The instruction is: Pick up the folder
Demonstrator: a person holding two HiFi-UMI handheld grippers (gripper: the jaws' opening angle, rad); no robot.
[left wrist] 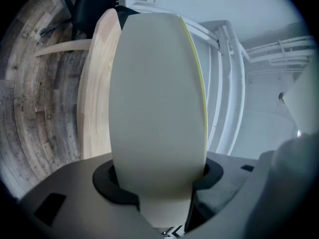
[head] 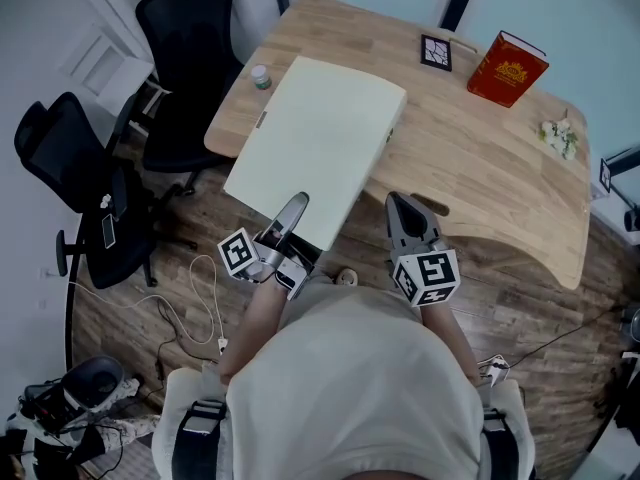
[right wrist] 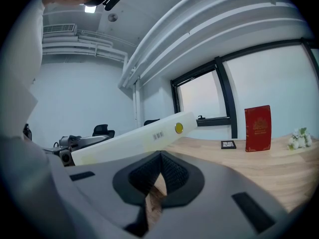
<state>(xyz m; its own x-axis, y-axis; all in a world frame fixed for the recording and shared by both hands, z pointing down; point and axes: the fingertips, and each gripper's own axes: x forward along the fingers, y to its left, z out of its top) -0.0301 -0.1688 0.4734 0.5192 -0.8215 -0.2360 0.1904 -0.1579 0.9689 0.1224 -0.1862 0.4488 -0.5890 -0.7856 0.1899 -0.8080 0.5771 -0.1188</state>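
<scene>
The left gripper has its jaws clamped partway closed on the near edge of the folder, a pale cream box file. In the left gripper view the folder fills the gap between the pads and runs straight out ahead. It lies over the near left part of the wooden table, and its gripped end hangs out past the table edge above the plank floor. From the right gripper view it slopes upward away from the hand, with a yellow dot and a barcode label on its spine. Whether any part of it touches the wood I cannot tell. The right gripper hovers just beside the folder's near right corner, apart from it, with its jaw tips closed together on nothing. A small green-capped bottle stands close by the folder's far left corner. A red book stands upright at the far right, with a small black frame lying near it, both well apart from the folder. White flowers lie near the right edge. Two black office chairs stand left of the table, and a white cable trails over the floor.
</scene>
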